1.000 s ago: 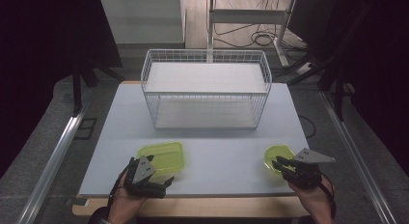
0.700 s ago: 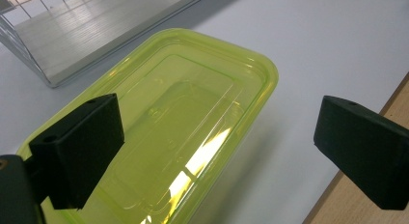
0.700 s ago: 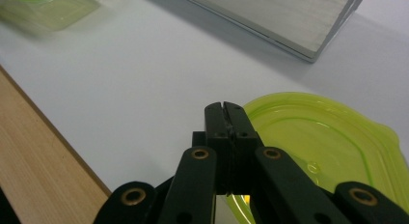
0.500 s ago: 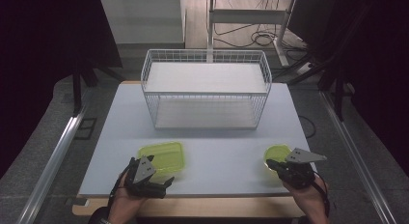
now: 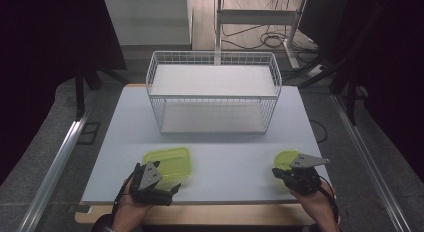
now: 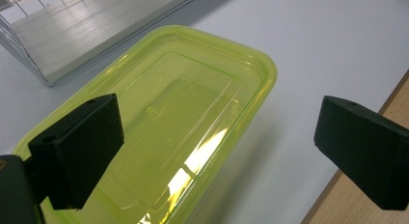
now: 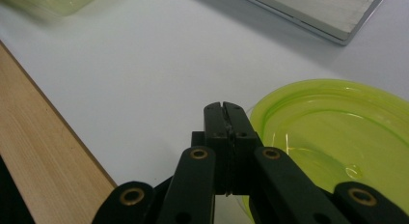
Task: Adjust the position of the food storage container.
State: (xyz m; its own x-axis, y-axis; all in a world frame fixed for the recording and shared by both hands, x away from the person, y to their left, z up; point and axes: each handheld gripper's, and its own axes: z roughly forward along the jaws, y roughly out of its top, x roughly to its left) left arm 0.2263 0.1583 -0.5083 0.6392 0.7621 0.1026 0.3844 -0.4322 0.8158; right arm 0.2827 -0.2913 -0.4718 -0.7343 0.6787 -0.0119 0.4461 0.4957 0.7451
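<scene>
A: Where are the containers?

B: Lower left of the high view, a rectangular green container point(image 5: 169, 162) lies on the white worktop point(image 5: 230, 147), the left gripper point(image 6: 217, 151) open around 1 corner. Lower right, the right gripper point(image 7: 224, 119) has closed its jaws beside the round green container's point(image 7: 337, 137) rim; I cannot tell if it pinches the rim.

A: Risks?

B: A thin grip could slip, dropping or tilting it.
</scene>
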